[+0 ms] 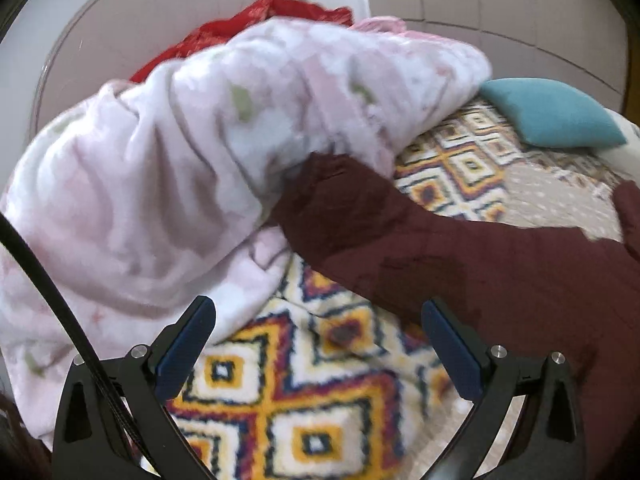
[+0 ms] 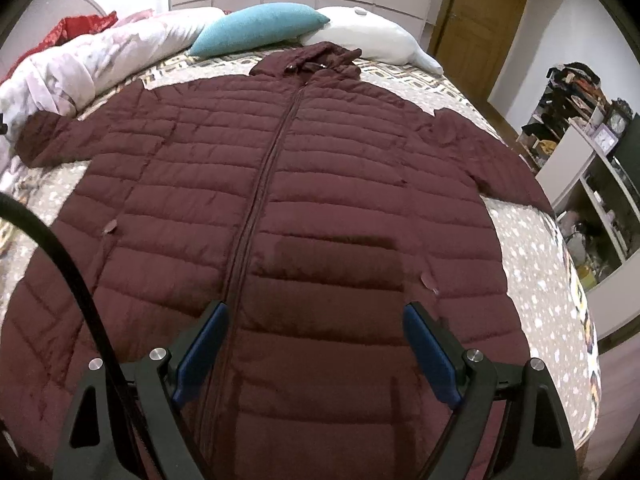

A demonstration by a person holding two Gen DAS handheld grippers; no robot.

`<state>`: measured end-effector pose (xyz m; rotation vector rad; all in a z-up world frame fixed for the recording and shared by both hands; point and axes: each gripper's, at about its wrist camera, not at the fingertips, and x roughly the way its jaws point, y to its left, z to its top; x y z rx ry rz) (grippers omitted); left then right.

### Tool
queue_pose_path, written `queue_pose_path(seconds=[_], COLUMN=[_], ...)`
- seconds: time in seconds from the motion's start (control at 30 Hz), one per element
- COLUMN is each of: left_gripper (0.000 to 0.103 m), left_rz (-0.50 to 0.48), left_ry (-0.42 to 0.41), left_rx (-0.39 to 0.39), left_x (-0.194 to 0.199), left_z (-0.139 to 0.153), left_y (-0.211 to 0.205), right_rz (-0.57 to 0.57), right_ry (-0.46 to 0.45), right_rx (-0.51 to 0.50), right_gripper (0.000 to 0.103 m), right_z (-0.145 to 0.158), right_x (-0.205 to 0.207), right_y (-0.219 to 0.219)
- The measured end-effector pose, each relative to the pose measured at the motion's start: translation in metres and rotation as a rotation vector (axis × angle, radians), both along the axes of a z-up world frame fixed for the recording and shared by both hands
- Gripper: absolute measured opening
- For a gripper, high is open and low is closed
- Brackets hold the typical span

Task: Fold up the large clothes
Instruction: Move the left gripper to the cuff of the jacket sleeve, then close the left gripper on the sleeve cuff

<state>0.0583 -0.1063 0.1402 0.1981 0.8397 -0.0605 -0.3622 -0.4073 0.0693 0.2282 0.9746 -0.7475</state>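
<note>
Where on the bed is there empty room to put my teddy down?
There is bare bedspread right of the jacket, under its right sleeve, and a patterned patch between the left sleeve and the crumpled pink blanket. The head end is crowded with the teal pillow and white pillow.

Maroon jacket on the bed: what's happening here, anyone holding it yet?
Not yet. A person holds a gripper in each hand over a bed. The maroon puffer jacket lies spread flat, zipped, front up, hood toward the pillows. The right gripper hangs open above the jacket's lower front, gripping nothing. The left gripper is also open and empty, over the patterned bedspread beside the jacket's sleeve and a rumpled pink blanket. No fold is made so far.
</note>
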Motion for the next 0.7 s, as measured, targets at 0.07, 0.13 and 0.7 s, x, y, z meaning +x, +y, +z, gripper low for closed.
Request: queue_pose_path(seconds=[0.07, 0.13, 0.7], left_gripper=[0.103, 0.103, 0.103], left_rz=[0.012, 0.018, 0.057], left_ry=[0.014, 0.023, 0.026], left_rx=[-0.002, 0.001, -0.091], left_x=[0.013, 0.024, 0.102], left_z=[-0.009, -0.018, -0.056], left_y=[0.004, 0.007, 0.0], right_rz=[-0.003, -0.005, -0.024], right_ry=[0.016, 0.029, -0.022], right_rx=[0.003, -0.002, 0.055], right_gripper=[0.091, 0.091, 0.094], right_z=[-0.004, -0.007, -0.032], right_x=[0.006, 0.011, 0.014], right_y=[-0.002, -0.003, -0.024])
